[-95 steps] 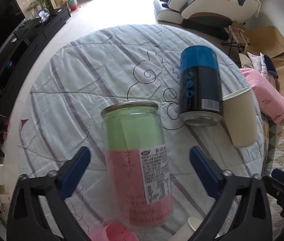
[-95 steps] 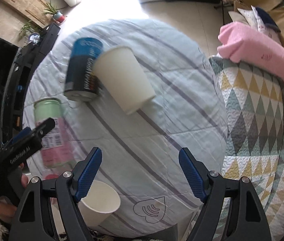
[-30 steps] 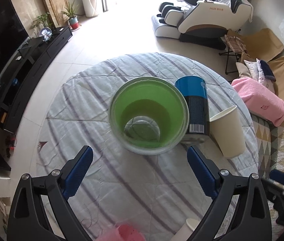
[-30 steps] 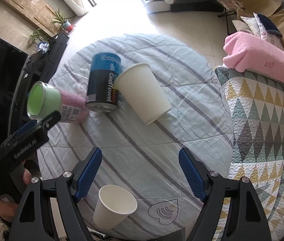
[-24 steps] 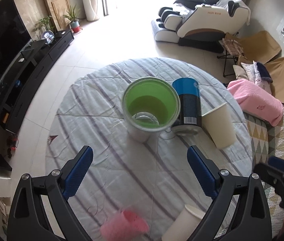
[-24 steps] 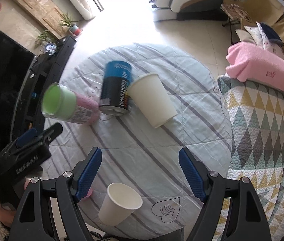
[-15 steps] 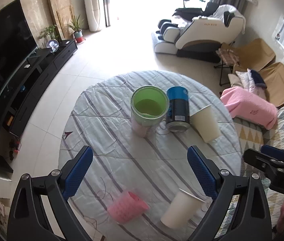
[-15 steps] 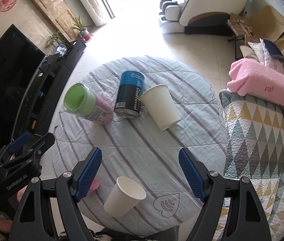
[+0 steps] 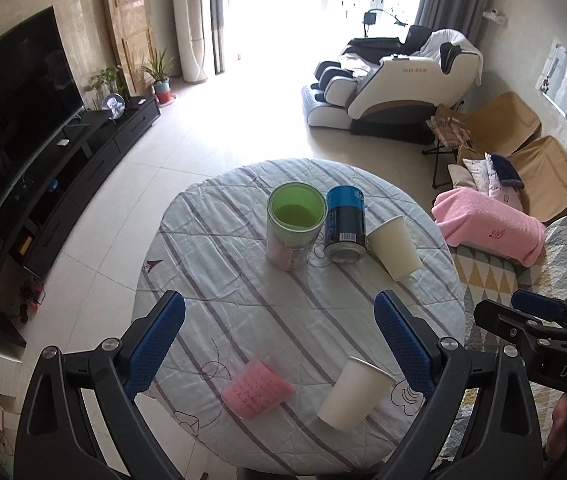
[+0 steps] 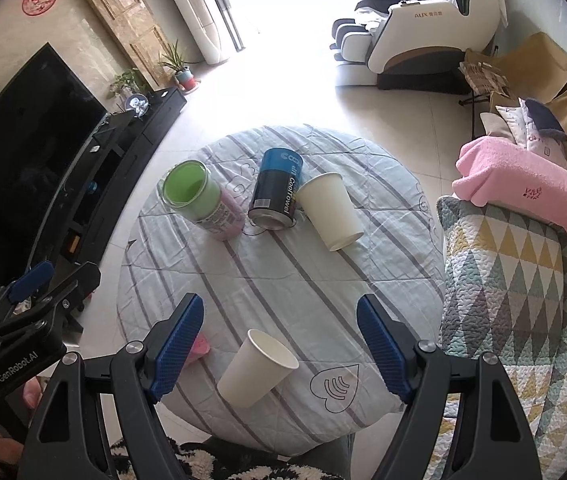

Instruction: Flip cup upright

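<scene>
1. The left gripper (image 9: 279, 338) is held wide open above the near part of the round table (image 9: 219, 280), with nothing between its blue-padded fingers (image 9: 155, 338).
2. The right gripper (image 10: 279, 350) is likewise spread wide and empty; "GenRobot.AI" can be read on the body of the left gripper where it is seen at the left edge of the right wrist view.
3. Two white paper cups are counted: one upright paper cup (image 10: 257, 368) near the table's near edge, and one upside-down paper cup (image 10: 329, 210) at the far right.
4. A green-and-pink clear jar (image 9: 295, 224) is stood upright, mouth open, at the far centre; its white label is too small to be read.
5. One blue-and-black can (image 10: 277, 196), marked "CoolTowel", is stood just right of the jar, between it and the inverted cup.
6. One pink ribbed cup (image 9: 257, 390) is lain on its side at the near left.
7. "AUX" is printed on the massage chair (image 10: 423, 20) beyond the table.
</scene>
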The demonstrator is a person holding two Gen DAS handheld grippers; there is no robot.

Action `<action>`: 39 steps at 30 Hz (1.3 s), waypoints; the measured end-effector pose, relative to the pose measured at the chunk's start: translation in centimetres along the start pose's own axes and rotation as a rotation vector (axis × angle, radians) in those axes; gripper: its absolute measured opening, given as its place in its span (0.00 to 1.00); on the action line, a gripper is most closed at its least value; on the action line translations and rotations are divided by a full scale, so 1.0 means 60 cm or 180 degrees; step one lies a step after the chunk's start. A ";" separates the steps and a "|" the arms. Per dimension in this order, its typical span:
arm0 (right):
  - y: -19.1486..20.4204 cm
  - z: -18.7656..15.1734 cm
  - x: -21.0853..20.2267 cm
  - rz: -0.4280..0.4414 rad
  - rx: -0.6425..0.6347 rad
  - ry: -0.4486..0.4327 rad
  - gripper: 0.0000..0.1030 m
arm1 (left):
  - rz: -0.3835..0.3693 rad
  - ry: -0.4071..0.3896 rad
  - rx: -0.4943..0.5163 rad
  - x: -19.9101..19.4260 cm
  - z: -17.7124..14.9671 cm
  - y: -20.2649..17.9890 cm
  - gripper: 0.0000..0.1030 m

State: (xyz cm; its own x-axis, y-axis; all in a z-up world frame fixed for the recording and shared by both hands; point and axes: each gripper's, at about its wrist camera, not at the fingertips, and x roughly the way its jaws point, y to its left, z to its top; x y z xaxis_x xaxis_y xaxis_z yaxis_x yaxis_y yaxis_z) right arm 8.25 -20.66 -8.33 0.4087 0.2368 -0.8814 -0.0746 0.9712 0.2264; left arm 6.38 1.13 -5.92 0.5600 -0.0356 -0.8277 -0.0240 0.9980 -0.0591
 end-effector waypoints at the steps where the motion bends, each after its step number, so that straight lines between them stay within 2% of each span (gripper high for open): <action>1: 0.001 -0.001 -0.003 0.0002 -0.0008 -0.0015 0.78 | 0.0009 -0.0017 -0.0001 -0.005 -0.001 0.000 0.94; 7: 0.009 0.002 -0.031 -0.0046 -0.0053 -0.0209 0.78 | 0.0030 -0.0222 -0.0013 -0.040 0.011 0.006 0.94; 13: 0.005 0.011 -0.071 -0.0004 0.0065 -0.0556 0.78 | 0.0022 -0.0500 -0.0002 -0.082 0.023 0.004 0.94; 20: 0.010 0.011 -0.111 -0.0147 0.0001 -0.0860 0.78 | -0.0074 -0.0748 0.0117 -0.116 0.031 -0.004 0.94; 28: 0.008 0.004 -0.138 -0.0225 0.0037 -0.1100 0.78 | -0.0234 -0.1075 0.0188 -0.136 0.032 -0.009 0.94; 39: 0.008 -0.015 -0.159 -0.0237 0.0045 -0.1540 0.78 | -0.0216 -0.1394 0.0189 -0.140 0.038 -0.011 0.94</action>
State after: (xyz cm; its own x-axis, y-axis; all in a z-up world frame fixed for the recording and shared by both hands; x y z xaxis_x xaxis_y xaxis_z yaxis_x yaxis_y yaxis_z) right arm 3.47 -22.41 -0.17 0.7886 0.1238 -0.6023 -0.0182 0.9838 0.1785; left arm 3.60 0.91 2.34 0.8568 -0.0880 -0.5081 0.0653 0.9959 -0.0624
